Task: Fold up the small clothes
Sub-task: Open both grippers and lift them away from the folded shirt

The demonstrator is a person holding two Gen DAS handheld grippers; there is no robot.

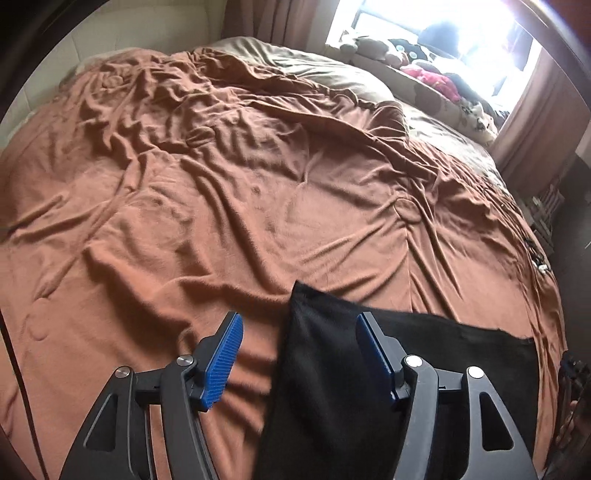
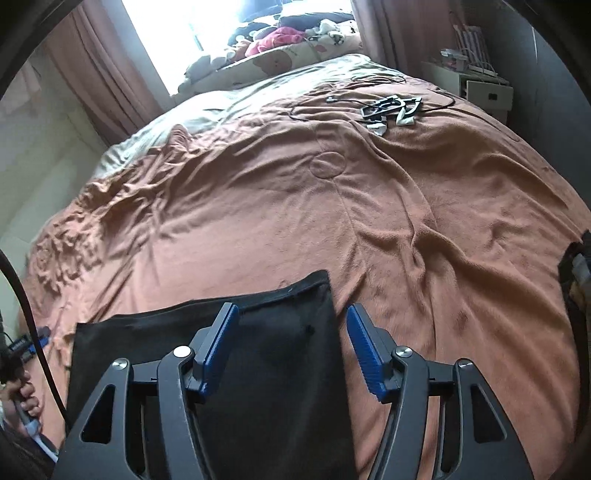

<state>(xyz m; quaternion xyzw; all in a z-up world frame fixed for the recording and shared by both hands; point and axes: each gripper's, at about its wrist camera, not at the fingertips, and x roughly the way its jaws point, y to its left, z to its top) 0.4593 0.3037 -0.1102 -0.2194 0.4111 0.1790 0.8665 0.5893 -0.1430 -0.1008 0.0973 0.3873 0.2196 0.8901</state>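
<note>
Left tool: the left tool (image 1: 299, 354) stood wide in the lower middle of the left wrist view, its blue pads (image 1: 223, 360) clearly apart and pressing on nothing.
Right tool: the right tool (image 2: 291, 347) also stood wide in the lower middle of the right wrist view, its blue pads (image 2: 365, 354) apart with nothing gripped.
Black garment: the black garment (image 1: 325, 387) lay flat on the bed in the lower centre and lower right of the left wrist view. Its near left corner reached into the gap between the left tool's pads without being clamped; the right pad stood over the cloth, the left pad over bare blanket. In the right wrist view the same garment (image 2: 280, 369) filled the lower left and centre, with its upper right corner just inside the gap and the left pad over the cloth.
Blanket: a wrinkled orange-brown blanket (image 1: 221, 206) covered most of the bed, more creased toward the upper left in the left wrist view.
Cables: a tangle of dark cables and small pale items (image 2: 391, 109) lay on the blanket in the upper right of the right wrist view, well apart from the garment.
Window: a bright window (image 1: 443, 33) with curtains sat at the upper right of the left wrist view, soft toys (image 1: 432, 77) heaped below it.
Bedside cabinet: a pale cabinet (image 2: 480, 88) stood at the upper right of the right wrist view.
</note>
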